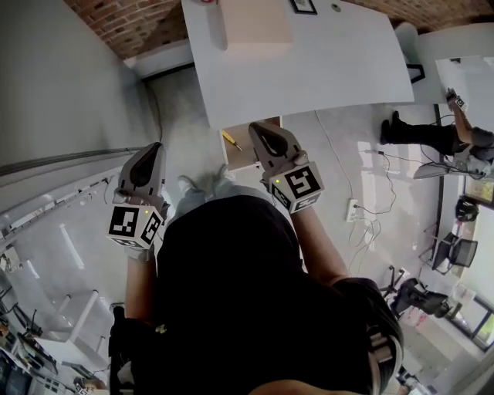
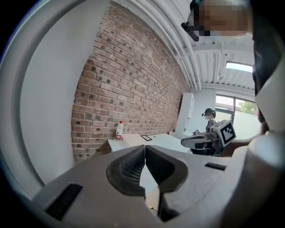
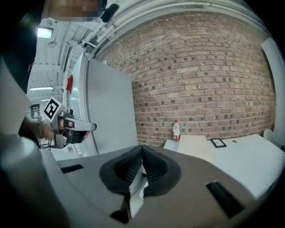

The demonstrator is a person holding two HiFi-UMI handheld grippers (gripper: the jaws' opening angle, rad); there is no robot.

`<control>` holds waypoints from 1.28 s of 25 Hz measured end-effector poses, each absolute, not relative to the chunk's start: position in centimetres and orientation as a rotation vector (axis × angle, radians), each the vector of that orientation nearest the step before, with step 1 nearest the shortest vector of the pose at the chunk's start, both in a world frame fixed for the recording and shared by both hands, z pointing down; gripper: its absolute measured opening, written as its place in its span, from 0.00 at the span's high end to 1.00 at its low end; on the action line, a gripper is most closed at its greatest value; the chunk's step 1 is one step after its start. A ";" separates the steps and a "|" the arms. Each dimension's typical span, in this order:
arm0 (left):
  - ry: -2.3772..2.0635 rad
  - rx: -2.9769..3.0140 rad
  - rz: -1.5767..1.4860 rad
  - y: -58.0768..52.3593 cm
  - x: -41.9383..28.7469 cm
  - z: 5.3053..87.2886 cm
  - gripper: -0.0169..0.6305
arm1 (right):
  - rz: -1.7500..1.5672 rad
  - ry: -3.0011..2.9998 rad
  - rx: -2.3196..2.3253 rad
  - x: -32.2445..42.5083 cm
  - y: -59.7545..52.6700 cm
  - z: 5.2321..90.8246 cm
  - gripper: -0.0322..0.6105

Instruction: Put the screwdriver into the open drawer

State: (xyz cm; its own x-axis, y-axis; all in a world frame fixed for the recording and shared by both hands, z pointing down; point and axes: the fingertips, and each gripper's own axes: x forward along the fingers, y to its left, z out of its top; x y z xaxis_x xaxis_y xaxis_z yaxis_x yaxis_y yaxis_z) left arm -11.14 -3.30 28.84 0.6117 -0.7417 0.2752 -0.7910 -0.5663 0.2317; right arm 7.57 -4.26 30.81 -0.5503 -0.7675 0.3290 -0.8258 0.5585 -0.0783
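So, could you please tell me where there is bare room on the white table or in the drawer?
The white tabletop is bare from the beige box and small black frame at its far edge to its near edge. The open wooden drawer holds a yellow-handled screwdriver at its left; the right claw hides the rest.

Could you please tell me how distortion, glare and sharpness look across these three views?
Head view: evenly lit, the screwdriver crisp, the white table with its edges bowed by the wide lens. Left gripper view: strong fisheye curves the brick wall, the window is blown out, the corners go dark. Right gripper view: the brick wall bows likewise, and the ceiling light glares.
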 end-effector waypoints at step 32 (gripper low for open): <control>-1.044 2.745 0.053 -3.4 -9.5 20.7 0.96 | 0.163 -2.577 1.428 6.2 -1.5 22.2 0.93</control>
